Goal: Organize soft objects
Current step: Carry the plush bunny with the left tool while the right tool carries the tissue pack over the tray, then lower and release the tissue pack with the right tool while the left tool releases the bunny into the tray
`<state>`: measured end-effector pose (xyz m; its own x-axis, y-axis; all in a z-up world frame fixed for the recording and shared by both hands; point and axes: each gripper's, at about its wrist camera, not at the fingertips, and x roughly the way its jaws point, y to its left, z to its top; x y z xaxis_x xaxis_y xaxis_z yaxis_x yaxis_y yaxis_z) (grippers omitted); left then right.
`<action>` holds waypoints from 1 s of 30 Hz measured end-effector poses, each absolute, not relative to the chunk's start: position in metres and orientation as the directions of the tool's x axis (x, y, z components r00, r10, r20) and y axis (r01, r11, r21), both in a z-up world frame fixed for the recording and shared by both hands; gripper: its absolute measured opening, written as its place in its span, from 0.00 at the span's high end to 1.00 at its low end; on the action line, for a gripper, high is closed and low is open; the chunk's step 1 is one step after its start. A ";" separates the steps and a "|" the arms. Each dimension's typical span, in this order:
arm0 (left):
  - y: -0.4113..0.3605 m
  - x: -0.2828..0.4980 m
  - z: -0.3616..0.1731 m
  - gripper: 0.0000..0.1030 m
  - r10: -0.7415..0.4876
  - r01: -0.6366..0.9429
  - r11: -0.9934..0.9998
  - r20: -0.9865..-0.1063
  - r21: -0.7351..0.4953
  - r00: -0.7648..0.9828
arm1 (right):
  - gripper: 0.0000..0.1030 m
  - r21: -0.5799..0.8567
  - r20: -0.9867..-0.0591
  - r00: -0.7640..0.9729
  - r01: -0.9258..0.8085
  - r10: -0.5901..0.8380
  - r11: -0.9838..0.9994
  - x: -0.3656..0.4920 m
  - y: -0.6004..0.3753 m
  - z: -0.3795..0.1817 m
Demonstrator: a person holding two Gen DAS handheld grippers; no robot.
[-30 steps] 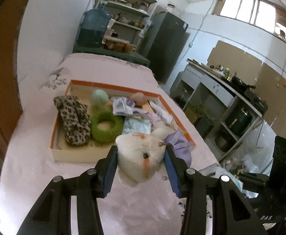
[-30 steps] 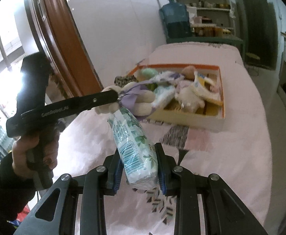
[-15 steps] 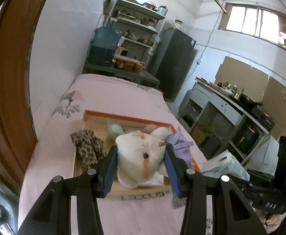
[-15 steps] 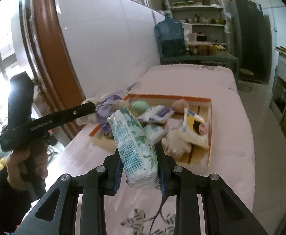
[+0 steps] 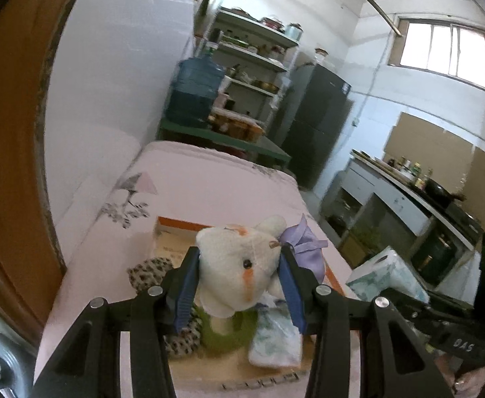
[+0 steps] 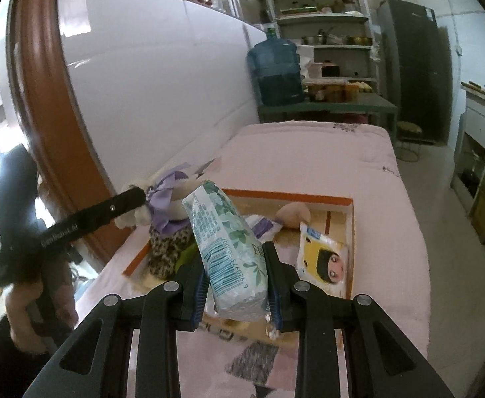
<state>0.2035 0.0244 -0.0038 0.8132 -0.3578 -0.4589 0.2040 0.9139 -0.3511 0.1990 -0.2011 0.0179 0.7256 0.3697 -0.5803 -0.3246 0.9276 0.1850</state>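
Both grippers are carrying loads above the box [image 6: 348, 229] on the pink bed [image 6: 325, 152]; step in hand looks like the transport-and-place phase. Left gripper [image 5: 239, 285] is clamping the plush [image 5: 239, 262] by the head, over the box's near-left part. Right gripper [image 6: 237, 287] is squeezing the tissue pack [image 6: 225, 245] by its lower end, over the near rim. Next move probably calls for picking a free spot, lowering, then opening. Plush is looking white with orange marks and a purple bow [image 5: 303, 248]. Pack is looking pale green, floral, barcoded, tilting left.
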 end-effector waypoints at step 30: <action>0.038 0.239 -0.072 0.54 -0.339 0.134 0.911 -0.524 -0.389 0.781 | 0.70 0.220 -0.582 0.742 -0.251 0.333 0.943 0.283 -0.195 -0.035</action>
<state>0.2394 0.0377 -0.0722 0.7812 -0.3387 -0.5244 0.1337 0.9113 -0.3894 0.2832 -0.1950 -0.0347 0.7417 0.3329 -0.5823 -0.2507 0.9428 0.2198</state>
